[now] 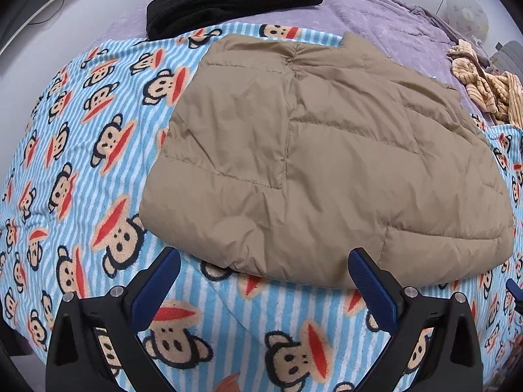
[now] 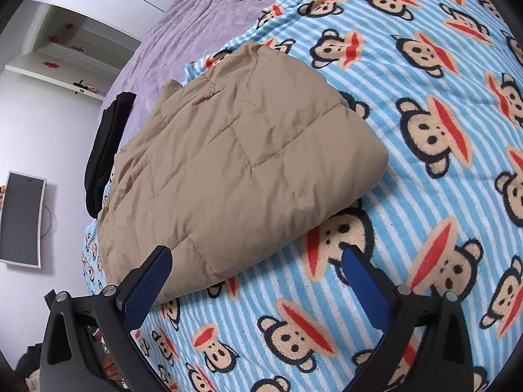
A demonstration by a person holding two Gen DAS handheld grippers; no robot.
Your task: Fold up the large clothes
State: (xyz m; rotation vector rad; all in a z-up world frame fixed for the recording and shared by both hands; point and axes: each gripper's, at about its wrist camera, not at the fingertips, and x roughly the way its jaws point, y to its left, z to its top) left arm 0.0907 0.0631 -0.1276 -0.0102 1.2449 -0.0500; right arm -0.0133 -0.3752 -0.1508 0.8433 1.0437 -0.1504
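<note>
A tan quilted puffer jacket [image 1: 320,163] lies folded into a thick block on the blue-striped monkey-print blanket [image 1: 81,150]. In the left wrist view my left gripper [image 1: 264,258] stands open just short of the jacket's near edge, with nothing between its blue pads. The right wrist view shows the same jacket [image 2: 235,170] from its right end. My right gripper [image 2: 256,258] is open wide over the jacket's near corner and the blanket [image 2: 425,130]; its left finger [image 2: 147,284] overlaps the jacket's edge, and nothing is gripped.
A folded black garment [image 1: 228,0] lies on the purple bedspread [image 1: 376,23] beyond the jacket. A striped orange garment [image 1: 483,88] is bunched at the right. A wall-mounted screen [image 2: 21,219] and white cupboards stand past the bed's edge.
</note>
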